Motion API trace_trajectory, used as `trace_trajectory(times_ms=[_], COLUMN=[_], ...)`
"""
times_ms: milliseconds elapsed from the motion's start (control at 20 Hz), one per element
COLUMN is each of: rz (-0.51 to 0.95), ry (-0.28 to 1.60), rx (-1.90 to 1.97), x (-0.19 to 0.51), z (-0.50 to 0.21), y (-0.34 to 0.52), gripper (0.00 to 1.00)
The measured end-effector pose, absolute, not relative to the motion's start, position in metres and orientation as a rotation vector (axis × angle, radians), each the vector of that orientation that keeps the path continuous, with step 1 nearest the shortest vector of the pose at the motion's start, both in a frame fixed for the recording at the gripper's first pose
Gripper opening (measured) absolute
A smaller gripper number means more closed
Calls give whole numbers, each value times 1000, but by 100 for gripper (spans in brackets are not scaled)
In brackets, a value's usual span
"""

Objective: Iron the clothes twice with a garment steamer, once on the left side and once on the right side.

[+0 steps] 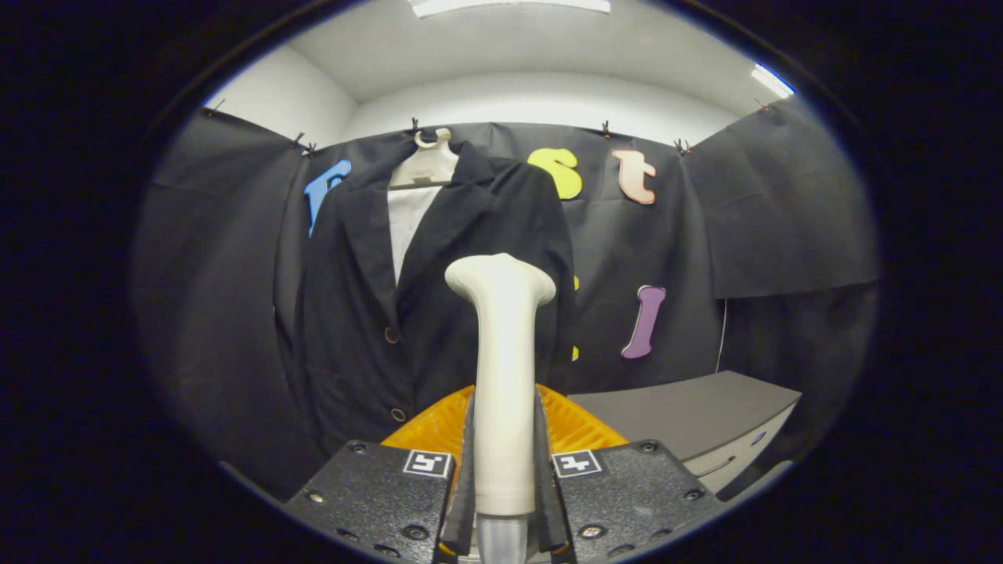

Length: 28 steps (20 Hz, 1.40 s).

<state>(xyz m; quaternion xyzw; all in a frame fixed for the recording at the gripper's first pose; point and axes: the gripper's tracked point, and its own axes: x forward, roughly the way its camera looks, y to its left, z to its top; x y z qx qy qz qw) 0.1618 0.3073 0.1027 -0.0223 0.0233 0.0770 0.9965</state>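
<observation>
A dark jacket (439, 313) hangs against the black cloth wall of the booth, the largest thing in front of me. It hangs from a pale hanger (427, 168) hooked at the top of the wall, its lapels open over a strip of white lining or shirt (407, 223), with two buttons down the front edge. Its right half, as I face it, hangs straight ahead of the steamer; the other half is off to the left and hangs in soft folds.

To the right and lower down, a grey counter (697, 411) stands against the wall with nothing on its near corner that I can make out. An orange ribbed object (576, 423) lies just beyond the fingers, partly hidden; I cannot tell what it is.

The garment steamer (501, 376), a cream handle widening to a flat head at the top, stands upright between the fingers of the hand-held gripper (501, 489). The fingers are closed tightly on its lower handle, one pressing on each side, and the head is raised to about the jacket's chest, apparently short of touching the cloth.

What could go wrong: the grip is low on a tall, smooth handle, so pressing the head into the fabric could lever it sideways or make it slip between the fingers. A stroke dragged over the buttons or the lapel edge could snag and swing the jacket on its single hook. Because the jacket hangs loose, it may simply push back, leaving a side poorly steamed.
</observation>
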Motion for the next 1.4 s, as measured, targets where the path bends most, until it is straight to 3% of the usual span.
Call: trace_trajectory(times_ms=[1400], rz=[135], ry=[446], rx=[-192], x=[90], z=[-106], y=[280], gripper=[34])
